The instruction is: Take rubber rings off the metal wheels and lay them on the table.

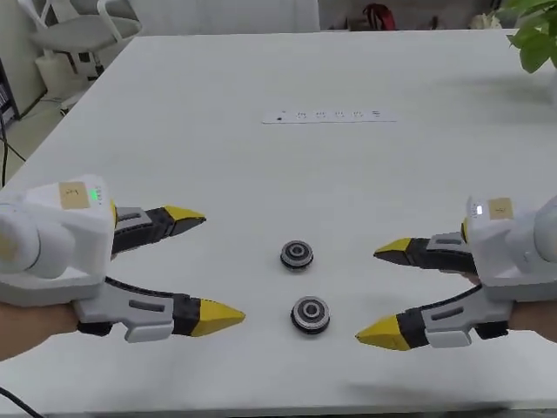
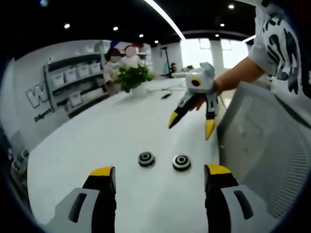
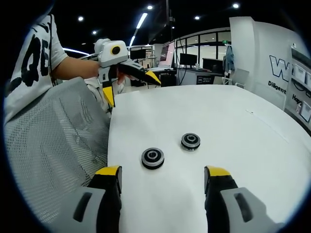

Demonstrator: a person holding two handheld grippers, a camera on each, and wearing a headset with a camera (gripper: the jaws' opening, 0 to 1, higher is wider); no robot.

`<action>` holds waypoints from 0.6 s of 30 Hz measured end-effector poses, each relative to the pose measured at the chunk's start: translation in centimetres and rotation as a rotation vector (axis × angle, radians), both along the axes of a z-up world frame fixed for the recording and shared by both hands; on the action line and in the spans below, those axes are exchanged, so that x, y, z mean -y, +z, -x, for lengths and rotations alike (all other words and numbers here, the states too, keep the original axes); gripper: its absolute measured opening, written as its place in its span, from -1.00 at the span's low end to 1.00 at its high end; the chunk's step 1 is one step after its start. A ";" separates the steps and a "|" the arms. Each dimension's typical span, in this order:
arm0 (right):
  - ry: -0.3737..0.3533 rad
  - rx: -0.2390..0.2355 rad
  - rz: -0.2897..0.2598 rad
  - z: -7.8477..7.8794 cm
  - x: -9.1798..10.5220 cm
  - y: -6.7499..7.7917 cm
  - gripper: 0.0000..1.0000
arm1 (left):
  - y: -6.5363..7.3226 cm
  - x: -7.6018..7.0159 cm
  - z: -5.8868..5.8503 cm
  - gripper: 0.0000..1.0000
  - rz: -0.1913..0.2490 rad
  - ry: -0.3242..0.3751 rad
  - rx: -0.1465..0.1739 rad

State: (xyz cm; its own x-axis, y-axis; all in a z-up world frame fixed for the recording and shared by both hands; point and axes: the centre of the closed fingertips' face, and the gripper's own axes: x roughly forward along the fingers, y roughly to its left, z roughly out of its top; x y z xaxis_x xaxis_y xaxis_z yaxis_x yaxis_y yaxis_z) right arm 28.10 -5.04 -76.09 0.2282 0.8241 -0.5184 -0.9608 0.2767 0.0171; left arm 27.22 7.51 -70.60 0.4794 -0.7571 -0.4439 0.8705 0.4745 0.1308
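A white office chair (image 1: pixel 78 30) is seen beyond the far left corner of the surface (image 1: pixel 261 78). A green plant (image 1: pixel 535 35) is seen at the far right edge. A flat strip (image 1: pixel 329 115) bearing a row of small marks is noted lying on the surface, well toward the far side. In the left gripper view, wall shelves (image 2: pixel 73 80) holding bins are noted beside the plant, and a grey mesh chair back (image 2: pixel 265 145) is seen at the right. Ceiling light strips (image 3: pixel 142 19) and monitors (image 3: pixel 194 60) are recorded in the right gripper view.
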 end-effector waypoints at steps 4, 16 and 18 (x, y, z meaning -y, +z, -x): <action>0.008 -0.009 -0.007 -0.5 -0.3 0.0 0.25 | -0.4 0.6 -0.3 0.50 -0.005 -0.023 -0.007; 0.043 -0.045 -0.007 0.2 -1.3 -1.1 0.12 | -1.1 2.3 -0.6 0.34 -0.005 -0.087 -0.027; 0.053 -0.050 -0.002 0.3 -1.5 -1.4 0.10 | -1.3 2.7 -0.5 0.31 -0.009 -0.102 -0.026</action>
State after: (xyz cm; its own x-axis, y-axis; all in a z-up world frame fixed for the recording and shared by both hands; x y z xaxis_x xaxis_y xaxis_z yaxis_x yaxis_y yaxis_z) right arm 27.75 -3.59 -77.44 0.1585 0.8352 -0.5265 -0.9720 0.2258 0.0655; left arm 27.74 4.81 -71.90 0.3883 -0.7973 -0.4620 0.9173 0.3825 0.1110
